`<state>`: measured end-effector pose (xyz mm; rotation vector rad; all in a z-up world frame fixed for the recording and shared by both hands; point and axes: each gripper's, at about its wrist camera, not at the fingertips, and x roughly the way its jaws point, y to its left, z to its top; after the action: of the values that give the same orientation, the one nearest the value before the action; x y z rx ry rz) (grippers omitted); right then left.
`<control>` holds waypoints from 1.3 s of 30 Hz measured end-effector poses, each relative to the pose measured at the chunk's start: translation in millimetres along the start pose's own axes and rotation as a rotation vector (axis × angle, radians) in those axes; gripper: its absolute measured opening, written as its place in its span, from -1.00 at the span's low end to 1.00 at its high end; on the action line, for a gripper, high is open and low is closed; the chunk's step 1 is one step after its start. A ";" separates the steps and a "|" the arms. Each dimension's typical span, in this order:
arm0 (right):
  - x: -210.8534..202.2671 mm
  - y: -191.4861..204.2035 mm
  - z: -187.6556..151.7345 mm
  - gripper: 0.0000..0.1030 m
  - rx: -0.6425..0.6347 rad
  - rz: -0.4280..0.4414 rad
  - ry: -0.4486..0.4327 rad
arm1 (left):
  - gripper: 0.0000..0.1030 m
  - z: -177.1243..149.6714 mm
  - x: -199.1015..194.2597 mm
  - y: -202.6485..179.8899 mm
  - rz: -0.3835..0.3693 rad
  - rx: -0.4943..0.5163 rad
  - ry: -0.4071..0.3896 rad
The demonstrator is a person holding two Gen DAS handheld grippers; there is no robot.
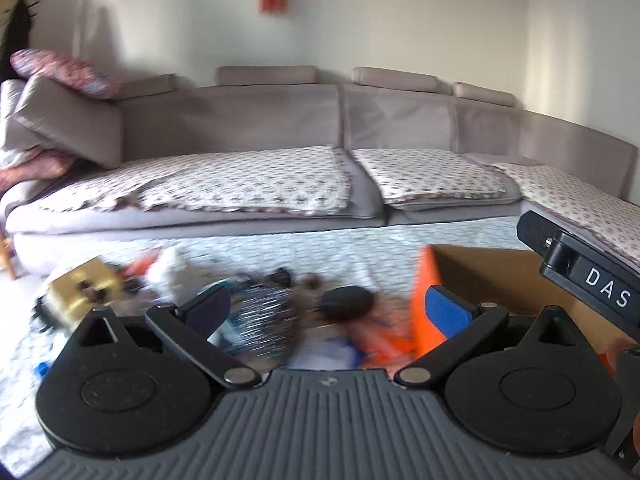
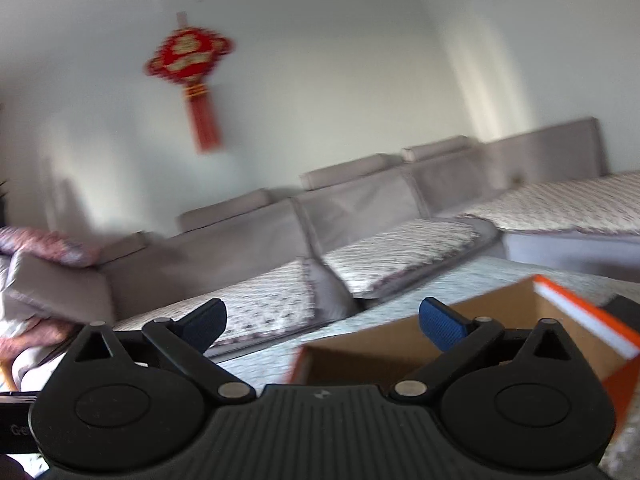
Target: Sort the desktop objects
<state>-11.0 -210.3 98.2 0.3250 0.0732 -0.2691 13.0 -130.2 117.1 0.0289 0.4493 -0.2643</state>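
Both hand-held grippers stand with jaws spread wide and nothing between them: the left gripper [image 1: 326, 306] hangs over a blurred heap of small objects [image 1: 264, 312], and the right gripper [image 2: 322, 320] points almost level, over the near rim of the orange cardboard box [image 2: 568, 320]. From the left wrist camera the heap lies at about twelve o'clock from the jaws, with a dark oval object [image 1: 347, 299] just past it, a gold box [image 1: 82, 290] at ten o'clock and the open box at two o'clock, all on a white patterned cloth [image 1: 360, 240]. Box beside heap suggests the box is the sorting bin, placed within easy reach of either hand; blur hides what most of the items are. Empty, fully spread jaws fit a hand between a drop and the next pick, judging by pose alone. Left tilts moderately down toward the pile; right looks mostly at the grey sofa [image 2: 360, 208] and a red knot ornament [image 2: 188, 64] on the wall at eleven o'clock.
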 end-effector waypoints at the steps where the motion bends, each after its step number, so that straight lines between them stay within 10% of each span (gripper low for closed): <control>1: 1.8 8.5 -2.7 1.00 -0.010 0.027 0.015 | 1.00 -4.0 -4.4 10.7 0.012 -0.014 -0.001; 10: 8.8 71.2 -41.7 1.00 -0.150 0.199 0.204 | 1.00 -60.3 -5.7 88.7 0.228 -0.060 0.055; 16: 25.1 97.6 -76.8 1.00 -0.297 0.126 0.310 | 1.00 -68.2 22.2 115.6 0.320 -0.101 0.137; 24: 53.5 93.9 -105.7 0.74 -0.281 0.042 0.481 | 1.00 -78.4 54.2 117.2 0.338 -0.105 0.162; 39: 71.7 100.9 -128.4 0.74 -0.276 0.010 0.521 | 1.00 -101.6 40.2 135.4 0.303 -0.187 0.153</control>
<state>81.8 -94.4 -0.6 0.1137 0.6163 -0.1556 39.7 -0.7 4.0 -0.0656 0.6125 0.0794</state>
